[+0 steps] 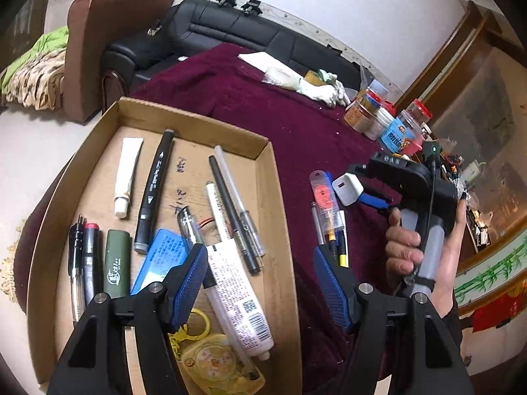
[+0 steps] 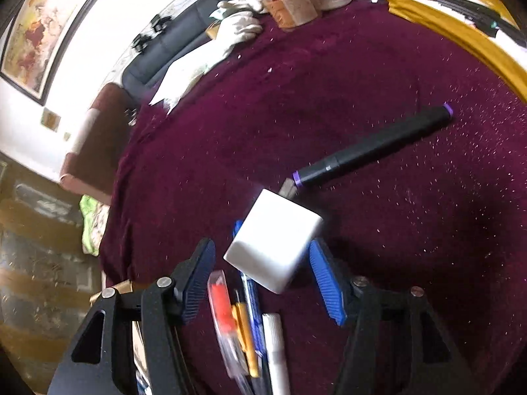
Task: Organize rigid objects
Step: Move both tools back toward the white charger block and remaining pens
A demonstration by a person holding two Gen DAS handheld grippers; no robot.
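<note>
A cardboard tray [image 1: 98,131] on the maroon cloth holds pens, markers, a white tube [image 1: 126,172], a green lighter [image 1: 117,263], a blue card, a long tube [image 1: 238,299] and a yellow keyring. My left gripper [image 1: 260,283] is open above the tray's right wall. My right gripper [image 2: 260,273] has its jaws wide; a white charger cube [image 2: 275,240] sits between them, touching the right pad only. The cube [image 1: 347,187] and right gripper [image 1: 372,194] also show in the left wrist view. Loose pens [image 2: 250,332] and a black purple-tipped marker [image 2: 372,148] lie on the cloth.
Several jars [image 1: 385,118] and white gloves [image 1: 316,90] stand at the cloth's far edge. A black sofa [image 1: 230,29] and a brown armchair [image 1: 98,49] are behind the table. A yellow cloth with items [image 2: 461,23] lies at the right.
</note>
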